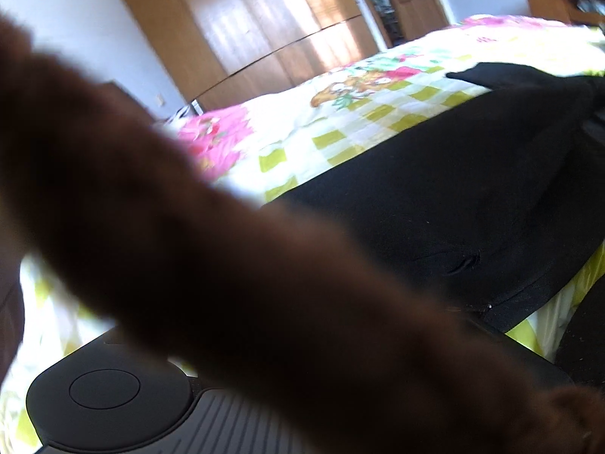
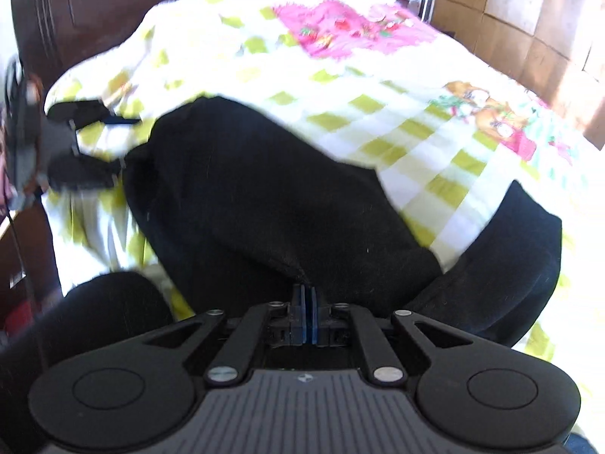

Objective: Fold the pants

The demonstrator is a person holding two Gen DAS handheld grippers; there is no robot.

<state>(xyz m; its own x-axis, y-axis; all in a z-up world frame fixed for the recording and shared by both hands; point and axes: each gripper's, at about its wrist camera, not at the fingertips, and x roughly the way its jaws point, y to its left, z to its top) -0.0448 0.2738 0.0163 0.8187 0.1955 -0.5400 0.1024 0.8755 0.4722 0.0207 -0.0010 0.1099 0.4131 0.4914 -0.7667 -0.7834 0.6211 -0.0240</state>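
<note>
We find the right gripper (image 2: 307, 295) with its fingers pressed together, blue pads meeting on a pinch of black cloth that rises to them at the six o'clock edge of the right wrist view. The cloth belongs to the pants (image 2: 264, 196), which spread from that pinch toward ten o'clock across the bed (image 2: 378, 87).

The left gripper (image 2: 94, 143) appears at nine o'clock in the same view. Its fingers (image 2: 75, 110) stand apart in a moderate gap, with bedcover showing between them and no cloth held; the lower fingertip lies just beside the pants' edge. In the left wrist view a blurred brown shape (image 1: 189, 246) covers its own fingers, so that view confirms nothing.

The pants lie doubled on the checked, flower-printed bedcover, with a second black fold at four o'clock in the right wrist view.

We judge the fabric soft, limp and light: it sags from a single pinch and will not hold a line unaided. It looks matte and not slippery. We recommend taking hold at hems or the waistband edge, at two corners well apart, with the span kept taut so that the fold lands flat.
</note>
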